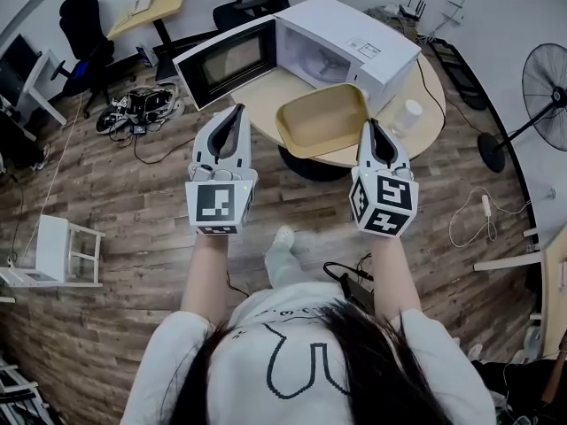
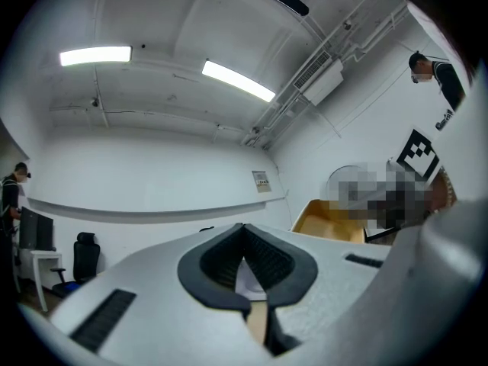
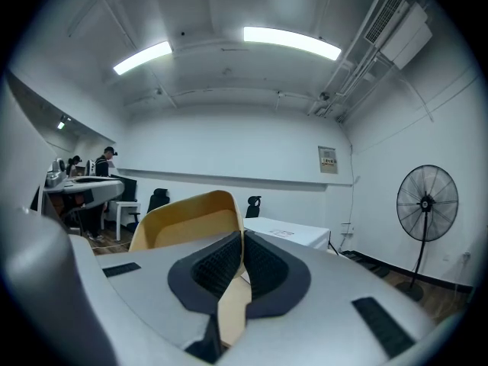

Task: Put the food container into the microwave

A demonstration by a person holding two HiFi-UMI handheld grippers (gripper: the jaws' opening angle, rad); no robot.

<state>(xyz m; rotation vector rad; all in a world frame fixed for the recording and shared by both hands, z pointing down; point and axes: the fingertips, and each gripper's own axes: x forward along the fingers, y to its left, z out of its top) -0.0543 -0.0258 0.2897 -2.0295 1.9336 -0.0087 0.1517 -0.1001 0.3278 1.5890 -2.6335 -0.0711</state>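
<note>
- I've got the right gripper (image 1: 367,129) with its fingers clamped on the near-right rim of the food container (image 1: 321,118). The thin wall sits between the pads in the right gripper view.
- The left gripper (image 1: 237,113) has its fingers together with nothing in them, at 9 o'clock of the container.
- The container sits over the near edge of the table (image 1: 266,91), outside the microwave (image 1: 354,38). The open cavity is at 12 o'clock from it. I can't tell whether its far side rests on the table.
- Risk: it's a one-sided pinch on a thin rim. The container could droop, pivot in the fingers or slip out as I push forward.
- Risk: a sagging far edge could catch the cavity's lower lip and jam or twist the grip.
- Risk: the door (image 1: 226,60) stands open at 10 o'clock. The idle left gripper is near it and could knock it toward closed.
- Risk: a white cylinder (image 1: 407,113) stands at 3 o'clock of the container, near the right gripper. A wide swing could tip it off the table.
- Writing: the label (image 1: 368,50) on the microwave top is too small to read. The wall notice (image 3: 328,158) is the same.
- The marker cubes (image 1: 217,204) carry only black-and-white squares. I can make out no brand.
</note>
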